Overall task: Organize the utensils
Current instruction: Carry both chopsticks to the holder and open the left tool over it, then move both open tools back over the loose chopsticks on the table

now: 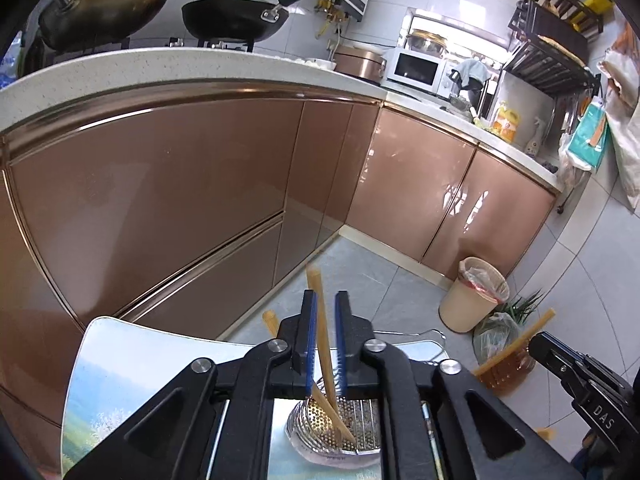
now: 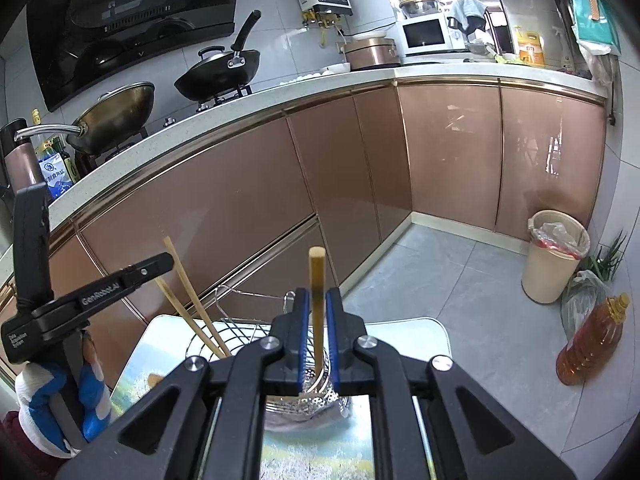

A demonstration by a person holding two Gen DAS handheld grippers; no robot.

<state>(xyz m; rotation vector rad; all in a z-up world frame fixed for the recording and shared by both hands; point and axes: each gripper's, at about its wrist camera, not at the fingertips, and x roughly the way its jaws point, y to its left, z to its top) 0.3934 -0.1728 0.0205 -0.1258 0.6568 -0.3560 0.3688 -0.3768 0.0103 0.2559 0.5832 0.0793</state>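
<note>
In the left wrist view my left gripper (image 1: 325,300) stands over a perforated metal utensil holder (image 1: 340,432). Two wooden chopsticks (image 1: 322,332) slant between its blue pads with their tips down in the holder. They lean against the left pad, and a gap shows at the right pad. The right wrist view shows my right gripper (image 2: 318,294) shut on one upright chopstick (image 2: 317,280), whose lower end reaches into the holder (image 2: 316,398). The left gripper (image 2: 168,260) is at the left there, with its chopstick pair (image 2: 188,292) beside its tip.
The holder sits on a small table with a landscape print (image 1: 104,380); a wire rack (image 2: 240,320) lies on it too. Copper cabinet doors (image 1: 160,184) rise just beyond. A lined bin (image 1: 474,292), an oil bottle (image 2: 592,344) and a bag of greens stand on the floor at the right.
</note>
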